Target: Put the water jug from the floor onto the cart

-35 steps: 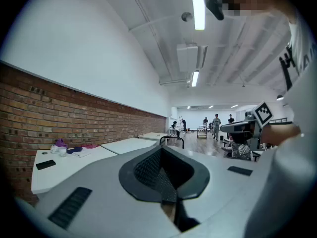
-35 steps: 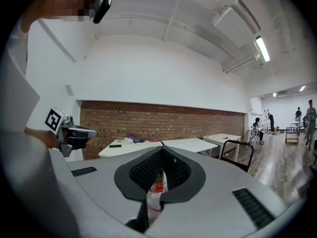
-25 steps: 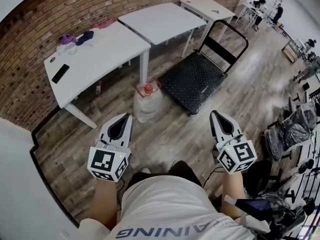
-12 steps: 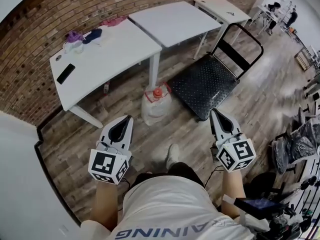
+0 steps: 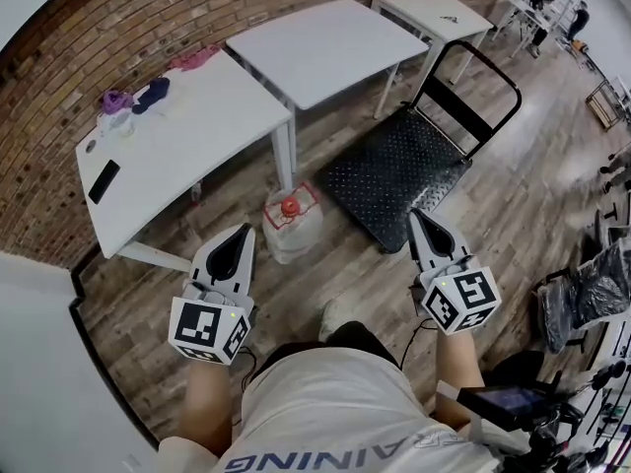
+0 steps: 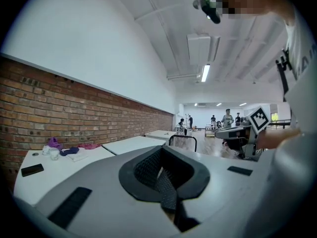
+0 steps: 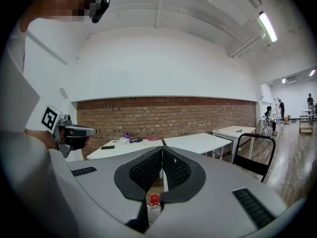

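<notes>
The water jug [image 5: 291, 227], clear with a red cap, stands on the wood floor by a table leg. The same red cap [image 7: 154, 199] shows low between my right jaws in the right gripper view. The black platform cart [image 5: 394, 170] sits just right of the jug, its handle [image 5: 473, 85] at the far end. My left gripper [image 5: 242, 232] hovers shut and empty a little to the near left of the jug. My right gripper [image 5: 415, 215] is shut and empty above the cart's near corner. In each gripper view the mesh pads [image 6: 161, 152] [image 7: 162, 151] meet.
Three white tables [image 5: 187, 126] [image 5: 320, 47] [image 5: 429, 8] line the brick wall; the nearest carries a phone [image 5: 103, 180] and small items. Black chairs and gear [image 5: 582, 294] crowd the right side. People stand far off at the back right.
The person has stepped forward, and both grippers have travelled with them towards the jug and cart. The jug now lies closer to the left gripper's tip. Both jaws stayed shut.
</notes>
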`<state>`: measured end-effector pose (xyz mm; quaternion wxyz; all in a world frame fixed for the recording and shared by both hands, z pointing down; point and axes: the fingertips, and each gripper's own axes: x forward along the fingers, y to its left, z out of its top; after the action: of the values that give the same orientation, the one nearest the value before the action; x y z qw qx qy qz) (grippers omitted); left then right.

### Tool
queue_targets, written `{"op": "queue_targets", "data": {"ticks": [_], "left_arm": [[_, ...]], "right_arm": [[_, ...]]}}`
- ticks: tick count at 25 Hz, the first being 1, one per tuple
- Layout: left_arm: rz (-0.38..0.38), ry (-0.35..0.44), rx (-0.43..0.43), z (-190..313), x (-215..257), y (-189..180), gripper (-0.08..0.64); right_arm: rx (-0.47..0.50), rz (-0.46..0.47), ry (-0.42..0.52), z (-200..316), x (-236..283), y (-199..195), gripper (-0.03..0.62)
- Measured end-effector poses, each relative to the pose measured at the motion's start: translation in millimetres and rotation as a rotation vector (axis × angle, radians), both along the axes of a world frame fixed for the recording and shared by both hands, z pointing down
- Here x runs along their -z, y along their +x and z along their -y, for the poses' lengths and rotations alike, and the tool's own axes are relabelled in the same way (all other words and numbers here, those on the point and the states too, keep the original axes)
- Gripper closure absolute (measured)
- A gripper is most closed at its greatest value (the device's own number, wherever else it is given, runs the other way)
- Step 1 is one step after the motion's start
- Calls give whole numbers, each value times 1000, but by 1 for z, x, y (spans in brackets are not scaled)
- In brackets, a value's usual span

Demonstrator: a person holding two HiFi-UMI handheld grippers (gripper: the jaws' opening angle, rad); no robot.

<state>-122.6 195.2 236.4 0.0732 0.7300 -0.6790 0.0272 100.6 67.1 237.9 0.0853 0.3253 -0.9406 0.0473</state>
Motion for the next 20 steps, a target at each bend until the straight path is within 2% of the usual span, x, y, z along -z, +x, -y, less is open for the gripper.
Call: {"op": "queue_targets", "data": {"ticks": [5, 11, 15, 20], "left_arm": [[16, -8, 11, 47, 0, 14, 558], [36, -53, 44, 70, -8, 20, 558], [35, -79, 71, 78, -14, 7, 558], [28, -79, 68, 91, -19, -20, 558]], "right_arm": [[3, 16, -25, 47, -10, 16, 588], [36, 33, -84, 81, -31, 15, 588], [69, 35, -93, 94, -37, -3, 588], [63, 28, -84, 110, -39, -28, 587]]}}
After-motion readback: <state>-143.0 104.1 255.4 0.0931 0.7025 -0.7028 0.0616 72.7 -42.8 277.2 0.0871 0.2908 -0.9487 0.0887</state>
